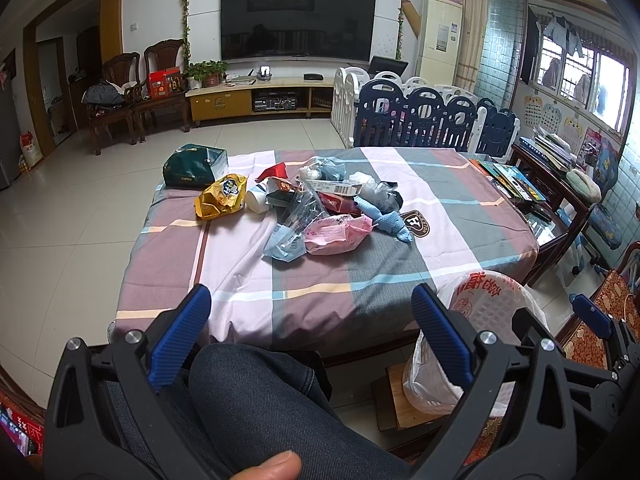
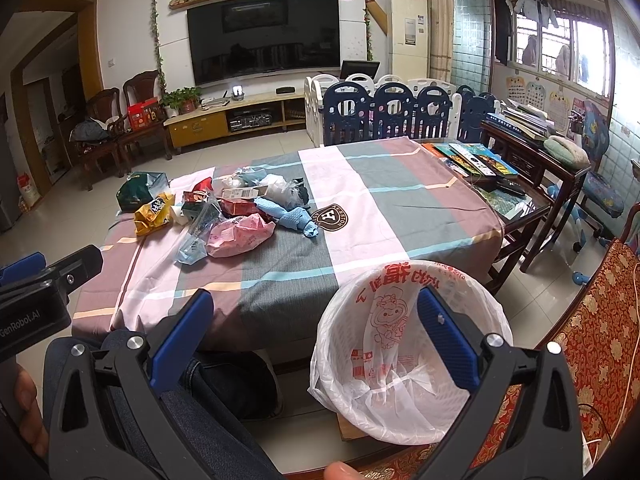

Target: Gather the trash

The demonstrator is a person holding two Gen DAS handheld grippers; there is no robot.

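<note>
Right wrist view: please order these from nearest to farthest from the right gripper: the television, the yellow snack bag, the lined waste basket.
1. Lined waste basket, just beneath the right gripper, beside the table.
2. Yellow snack bag, on the table's far left part.
3. Television, on the far wall.

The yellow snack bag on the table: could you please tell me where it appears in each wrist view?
Left wrist view: the yellow snack bag lies left of centre, at the left end of the trash pile, in front of a dark green bag.
Right wrist view: the yellow snack bag lies further left, at mid-height, again at the pile's left end.
Shared landmark: the round brown emblem on the tablecloth, right of the pile.
</note>
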